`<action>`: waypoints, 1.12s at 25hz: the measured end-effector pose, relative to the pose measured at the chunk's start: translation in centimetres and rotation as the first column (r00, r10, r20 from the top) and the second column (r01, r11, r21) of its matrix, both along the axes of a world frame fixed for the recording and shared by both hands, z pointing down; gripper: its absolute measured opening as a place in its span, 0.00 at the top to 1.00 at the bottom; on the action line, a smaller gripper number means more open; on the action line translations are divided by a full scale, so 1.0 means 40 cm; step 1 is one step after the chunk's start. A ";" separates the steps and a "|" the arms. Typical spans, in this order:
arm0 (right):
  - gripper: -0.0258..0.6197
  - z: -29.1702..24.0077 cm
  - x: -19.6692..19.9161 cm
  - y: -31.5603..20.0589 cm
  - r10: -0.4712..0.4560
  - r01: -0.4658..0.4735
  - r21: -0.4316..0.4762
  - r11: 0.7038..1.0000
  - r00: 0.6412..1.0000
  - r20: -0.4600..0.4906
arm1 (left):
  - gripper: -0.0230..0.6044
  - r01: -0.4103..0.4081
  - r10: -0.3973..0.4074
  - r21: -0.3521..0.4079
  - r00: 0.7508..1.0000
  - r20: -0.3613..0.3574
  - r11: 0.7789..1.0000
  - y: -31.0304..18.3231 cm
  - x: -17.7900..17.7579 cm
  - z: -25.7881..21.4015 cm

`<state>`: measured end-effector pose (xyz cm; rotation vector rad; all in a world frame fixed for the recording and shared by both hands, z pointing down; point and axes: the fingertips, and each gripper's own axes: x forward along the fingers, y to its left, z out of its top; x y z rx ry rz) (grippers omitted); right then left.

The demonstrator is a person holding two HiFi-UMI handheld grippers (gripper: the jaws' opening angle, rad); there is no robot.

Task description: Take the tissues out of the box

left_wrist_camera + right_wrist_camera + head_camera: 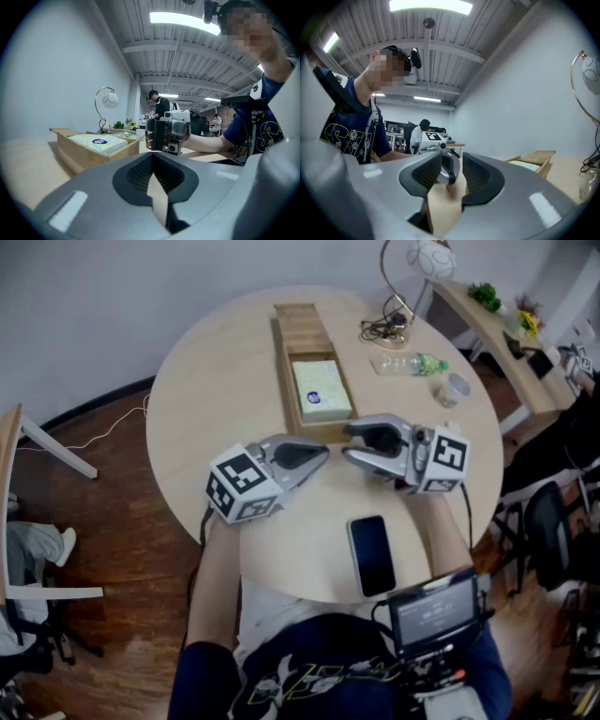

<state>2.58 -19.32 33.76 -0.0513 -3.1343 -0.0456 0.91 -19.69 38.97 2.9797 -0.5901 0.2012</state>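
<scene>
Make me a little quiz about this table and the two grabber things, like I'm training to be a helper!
1. True or false: the tissue pack lies inside the wooden box.
2. Which thing lies on the table closest to the person? A) a bottle B) a phone C) a lamp
3. Which one has its jaws apart: the left gripper or the right gripper?

Key: 1. True. 2. B. 3. The right gripper; the left one's jaws meet at the tip, and neither holds anything.
</scene>
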 end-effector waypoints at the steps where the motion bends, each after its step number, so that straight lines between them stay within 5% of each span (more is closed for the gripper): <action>1: 0.75 0.002 -0.001 -0.004 0.011 -0.011 -0.001 1.000 1.000 -0.001 | 0.96 -0.003 0.003 0.000 1.000 0.001 1.000 0.000 0.000 0.001; 8: 0.58 -0.010 0.001 -0.038 0.081 -0.081 -0.022 0.996 0.996 0.033 | 0.96 -0.003 0.003 0.001 1.000 0.001 1.000 0.006 0.003 0.001; 13: 0.52 -0.054 0.026 -0.076 0.196 -0.210 0.070 0.975 0.967 0.160 | 0.96 -0.024 0.024 0.000 1.000 -0.002 1.000 0.011 0.008 0.000; 18: 0.37 -0.056 0.020 -0.087 0.254 -0.269 0.084 0.959 0.954 0.162 | 0.96 -0.021 0.021 0.001 1.000 -0.002 1.000 0.011 0.007 0.000; 22: 0.35 -0.079 0.025 -0.080 0.255 -0.278 0.086 0.957 0.943 0.213 | 0.96 -0.020 0.020 0.000 1.000 -0.001 1.000 0.012 0.008 -0.004; 24: 0.43 -0.101 0.035 -0.061 0.237 -0.278 0.126 0.952 0.934 0.266 | 0.96 -0.019 0.019 0.001 1.000 -0.002 1.000 0.011 0.008 -0.004; 28: 0.84 -0.117 0.072 -0.034 0.233 -0.311 0.244 0.919 0.925 0.299 | 0.96 -0.014 0.014 0.002 1.000 -0.004 1.000 0.010 0.008 -0.003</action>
